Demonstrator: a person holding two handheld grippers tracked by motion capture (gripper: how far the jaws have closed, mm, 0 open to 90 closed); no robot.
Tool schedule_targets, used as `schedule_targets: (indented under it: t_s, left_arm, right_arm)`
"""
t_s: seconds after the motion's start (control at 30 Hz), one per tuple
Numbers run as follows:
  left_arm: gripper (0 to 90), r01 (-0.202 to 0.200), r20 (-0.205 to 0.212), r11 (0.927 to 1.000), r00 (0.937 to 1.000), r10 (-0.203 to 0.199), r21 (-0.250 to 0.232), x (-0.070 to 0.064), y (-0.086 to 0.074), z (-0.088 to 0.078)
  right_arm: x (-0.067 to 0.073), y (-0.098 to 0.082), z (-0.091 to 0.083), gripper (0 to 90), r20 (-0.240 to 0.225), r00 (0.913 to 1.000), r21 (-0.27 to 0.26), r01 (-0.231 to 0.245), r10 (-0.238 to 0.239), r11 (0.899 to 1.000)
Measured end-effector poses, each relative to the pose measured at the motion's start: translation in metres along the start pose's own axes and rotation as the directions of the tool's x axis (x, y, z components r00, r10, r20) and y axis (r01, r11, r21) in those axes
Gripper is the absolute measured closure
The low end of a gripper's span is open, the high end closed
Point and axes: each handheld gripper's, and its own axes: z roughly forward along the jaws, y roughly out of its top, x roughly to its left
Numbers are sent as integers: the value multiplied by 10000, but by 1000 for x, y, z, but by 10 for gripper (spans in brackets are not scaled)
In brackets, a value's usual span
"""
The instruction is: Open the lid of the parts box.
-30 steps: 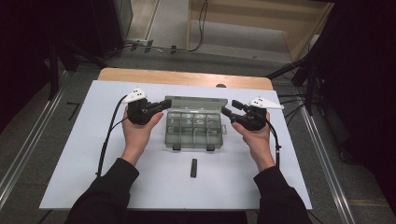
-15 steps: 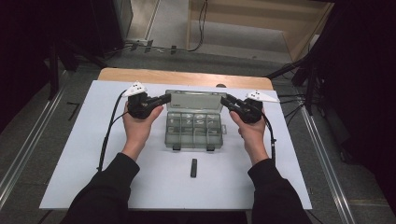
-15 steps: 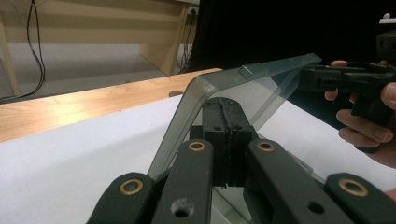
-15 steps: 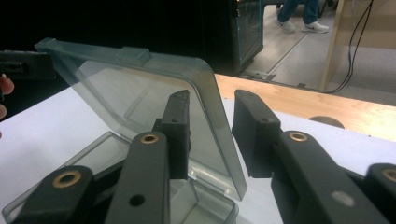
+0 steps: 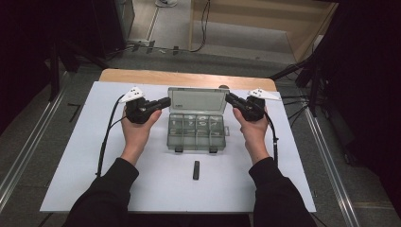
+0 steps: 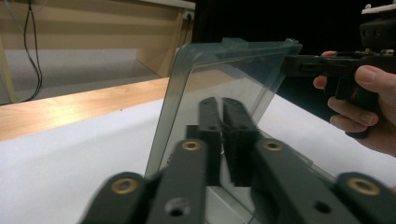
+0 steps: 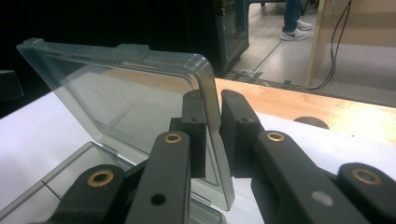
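Seemingly both grippers, left (image 5: pixel 164 101) and right (image 5: pixel 230 98), pinch the raised lid (image 5: pixel 197 100), tips blurred

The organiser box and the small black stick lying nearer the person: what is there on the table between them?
Nothing. In the high view, bare white table separates the organiser box from the small black stick.

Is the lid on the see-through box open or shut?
Open. The lid stands up off the box, and both grippers' jaws pinch its side edges.
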Motion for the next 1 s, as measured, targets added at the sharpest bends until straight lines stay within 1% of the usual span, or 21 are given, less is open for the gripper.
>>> schedule_targets:
  t_s: [0.03, 0.07, 0.1, 0.13, 0.17, 0.2, 0.23, 0.27, 0.33, 0.37, 0.43, 0.47, 0.53, 0.6, 0.7, 0.73, 0.8, 0.87, 0.9, 0.93, 1.0]
  left_arm:
    - [800, 56, -92, 9999, 9999, -54, 145, 3, -2, 0]
    - [754, 215, -213, 9995, 9996, -210, 237, 6, -3, 2]
    - [735, 215, -213, 9995, 9996, -210, 237, 6, -3, 2]
    - [706, 432, -541, 9984, 9977, -411, 372, 10, -4, 6]
    - [682, 432, -541, 9984, 9977, -411, 372, 10, -4, 6]
    - [668, 672, -740, 9966, 9952, -636, 480, 15, -4, 10]
    - [655, 672, -740, 9966, 9952, -636, 480, 15, -4, 10]
    - [655, 769, -802, 9955, 9941, -724, 547, 18, -5, 13]
    - [604, 982, -729, 9907, 9931, -915, 945, 24, -8, 21]
    - [590, 874, -758, 9902, 9940, -794, 1093, 25, -10, 25]
    - [591, 941, -786, 9878, 9933, -847, 1237, 27, -13, 30]
    - [593, 1029, -835, 9853, 9922, -921, 1362, 30, -16, 34]
    - [602, 1048, -850, 9838, 9920, -931, 1456, 32, -18, 36]
    - [627, 1064, -1003, 9826, 9907, -917, 1523, 35, -21, 39]
    - [674, 1151, -1015, 9811, 9898, -1000, 1556, 37, -24, 42]
    - [686, 983, -1004, 9825, 9915, -830, 1581, 37, -25, 43]
    - [712, 860, -1040, 9829, 9921, -696, 1629, 36, -25, 44]
    - [728, 829, -1049, 9829, 9923, -661, 1645, 36, -26, 45]
    - [752, 808, -1069, 9832, 9922, -637, 1637, 35, -26, 46]
    - [764, 658, -1097, 9837, 9928, -477, 1674, 35, -26, 48]
    - [779, 609, -1173, 9840, 9922, -415, 1673, 35, -26, 49]
  right_arm:
    - [0, 1, 0, 788, 35, 10000, 32, -12, 12, 10000]
    - [-1, 1, 1, 788, 32, 9999, 19, -95, 95, 10000]
    - [-1, 1, 2, 788, 37, 9999, 25, -166, 165, 9999]
    - [-1, 1, 2, 789, 29, 9998, 33, -184, 184, 9998]
    - [-1, 1, 2, 789, 29, 9998, 33, -184, 184, 9998]
    - [-2, 1, 3, 790, 46, 9998, 53, -171, 171, 9998]
    - [-2, 1, 3, 790, 46, 9998, 53, -171, 171, 9998]
    - [-1, 2, 3, 791, 76, 9998, 67, -205, 205, 9998]
    - [-2, 2, 5, 791, 94, 9997, 34, -212, 212, 9998]
    - [-2, 2, 5, 791, 83, 9996, 38, -253, 253, 9997]
    - [-4, 3, 6, 790, 46, 9993, 38, -365, 364, 9993]
    - [-5, 3, 7, 790, 40, 9991, 69, -411, 411, 9991]
    - [-5, 4, 7, 791, 50, 9992, 75, -393, 392, 9992]
    - [-5, 5, 9, 791, 98, 9991, 133, -425, 424, 9990]
    - [-7, 7, 12, 791, 118, 9990, 203, -428, 426, 9989]
    - [-7, 7, 12, 791, 114, 9990, 209, -426, 424, 9989]
    - [-8, 7, 14, 793, 106, 9991, 206, -423, 421, 9989]
    - [-9, 7, 14, 794, 104, 9988, 224, -473, 471, 9986]
    - [-10, 6, 16, 798, 79, 9983, 233, -574, 572, 9981]
    - [-11, 6, 17, 799, 72, 9982, 227, -600, 598, 9979]
    - [-12, 6, 18, 803, 82, 9978, 271, -655, 653, 9975]
